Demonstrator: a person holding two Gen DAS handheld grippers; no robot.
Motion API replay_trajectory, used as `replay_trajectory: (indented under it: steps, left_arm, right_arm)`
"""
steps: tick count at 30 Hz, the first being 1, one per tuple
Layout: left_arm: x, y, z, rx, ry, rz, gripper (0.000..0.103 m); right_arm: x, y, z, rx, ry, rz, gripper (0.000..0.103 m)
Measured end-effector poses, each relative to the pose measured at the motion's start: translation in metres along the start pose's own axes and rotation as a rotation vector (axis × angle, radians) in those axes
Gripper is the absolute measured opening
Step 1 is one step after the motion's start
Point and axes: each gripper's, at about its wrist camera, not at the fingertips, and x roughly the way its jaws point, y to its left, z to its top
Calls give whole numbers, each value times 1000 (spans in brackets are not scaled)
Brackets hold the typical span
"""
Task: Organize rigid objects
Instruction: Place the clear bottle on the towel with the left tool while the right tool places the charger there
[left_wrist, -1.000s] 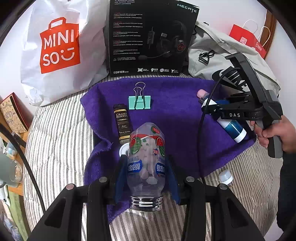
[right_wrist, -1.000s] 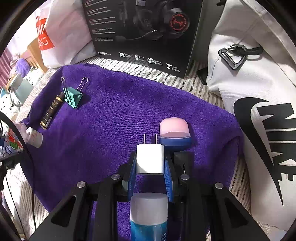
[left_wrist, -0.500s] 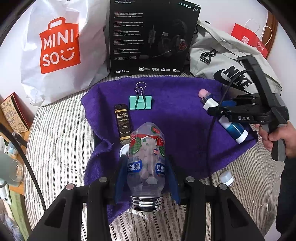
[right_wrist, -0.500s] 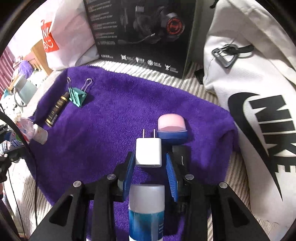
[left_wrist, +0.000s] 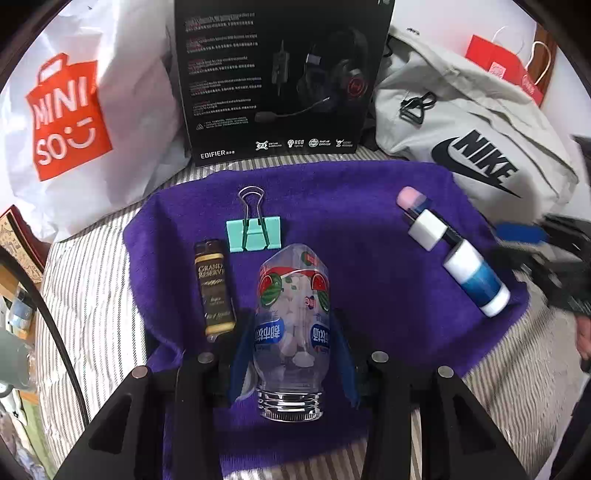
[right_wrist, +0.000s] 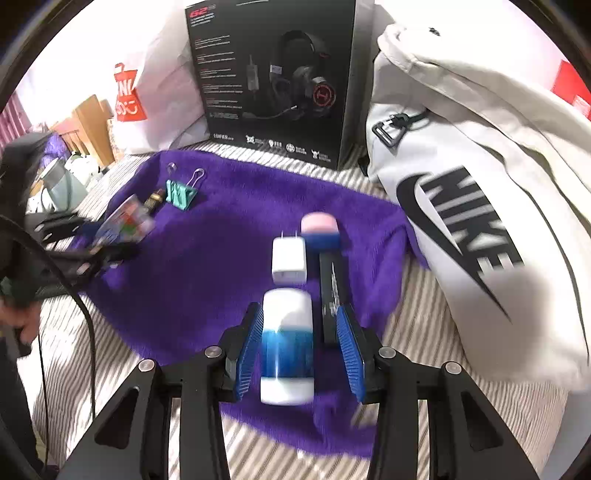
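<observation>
Left hand-held gripper (left_wrist: 291, 354) is clamped on the clear bottle (left_wrist: 291, 332), held over the near edge of the purple towel (left_wrist: 351, 221). Right hand-held gripper (right_wrist: 300, 343) has its jaws spread wide (nothing held), straddling the blue-and-white tube (right_wrist: 287, 347) lying on the towel, white charger (right_wrist: 289, 259) just beyond it.

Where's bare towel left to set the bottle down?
Free: the middle of the purple towel, between the binder clip and the white charger. Crowded: the left edge by the brown tube, and the right row, charger down to the blue-white bottle.
</observation>
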Motion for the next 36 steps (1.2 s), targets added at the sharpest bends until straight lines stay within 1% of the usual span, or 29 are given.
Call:
replay_trajectory:
  steps: [7, 10, 12, 14, 20, 25, 27, 31, 36]
  left_arm:
    - [23, -5, 12, 19, 27, 37, 39]
    - [29, -6, 17, 25, 30, 41, 39]
    - [34, -8, 18, 35, 35, 59, 39]
    - [36, -10, 19, 41, 34, 69, 39]
    - [36, -12, 20, 51, 32, 77, 40]
    - [36, -12, 17, 32, 30, 82, 40]
    - [36, -12, 15, 23, 36, 85, 41]
    - [34, -14, 9, 17, 52, 89, 51]
    - [20, -22, 3, 24, 47, 82, 51]
  right_arm:
    - [-14, 1, -32, 41, -9, 17, 42]
    - [-14, 3, -44, 44, 13, 16, 42]
    - [-14, 3, -51, 47, 25, 7, 42]
    - [-18, 2, -58, 56, 22, 6, 42]
    - [-32, 3, -64, 89, -6, 38, 42]
    - [-38, 3, -65, 115, -22, 50, 42]
    - [-41, 3, -69, 123, -21, 52, 43]
    - [-47, 5, -78, 134, -13, 47, 45]
    - [-60, 5, -89, 169, -29, 50, 47]
